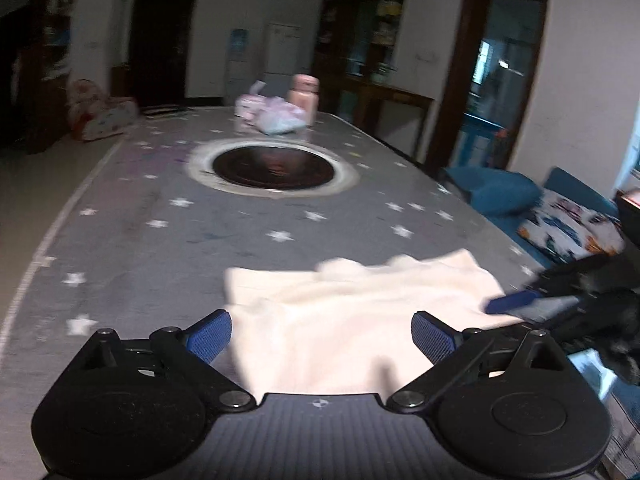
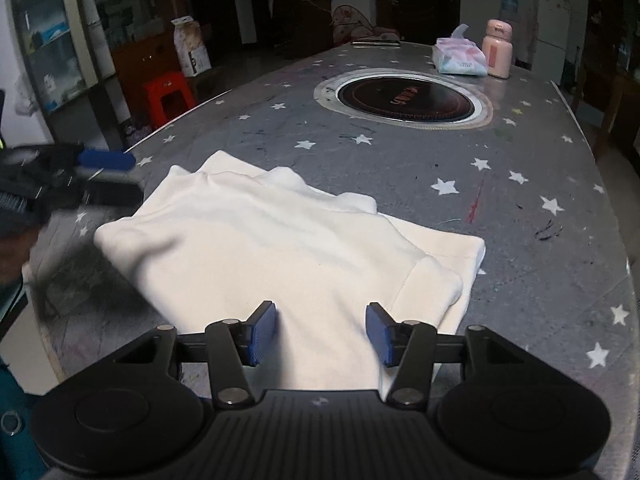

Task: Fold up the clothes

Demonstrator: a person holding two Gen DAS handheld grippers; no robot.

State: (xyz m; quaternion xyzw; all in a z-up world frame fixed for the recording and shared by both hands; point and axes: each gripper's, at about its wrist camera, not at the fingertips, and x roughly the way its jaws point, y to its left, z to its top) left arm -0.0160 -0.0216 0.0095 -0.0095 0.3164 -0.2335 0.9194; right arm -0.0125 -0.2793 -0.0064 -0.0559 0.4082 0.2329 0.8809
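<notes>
The white garment [image 2: 280, 248] is found lying on the near part of the star-patterned grey table [image 2: 540, 140], already doubled over itself, with a sleeve or hem band showing at its right edge and a rumpled ridge along its far edge.

At the left of the scene, the left gripper [image 1: 321, 338] is held over the near left part of the garment with its blue pads spread wide apart; cloth is seen beneath and between them but is not pinched. In the right wrist view the same tool is noted as a blurred dark shape at the garment's far left corner.

Further right, the right gripper [image 2: 321, 334] is positioned low over the near edge of the garment, its jaws partly apart. White fabric lies between the pads; no contact of the pads on it can be made out, so a release is judged, not a grip.

Beyond the garment, at mid-table, a round inset hob [image 2: 404, 100] is observed, and at the far end a tissue pack [image 2: 460, 60] and a pink bottle [image 2: 497, 54], all well apart from the work.

The step in hand is judged to be letting go after a fold. For a good result, both grippers should be lifted clear without dragging the top layer, the far ridge should be smoothed flat, and the next fold should be started from matched corners so that the edges are kept aligned.
</notes>
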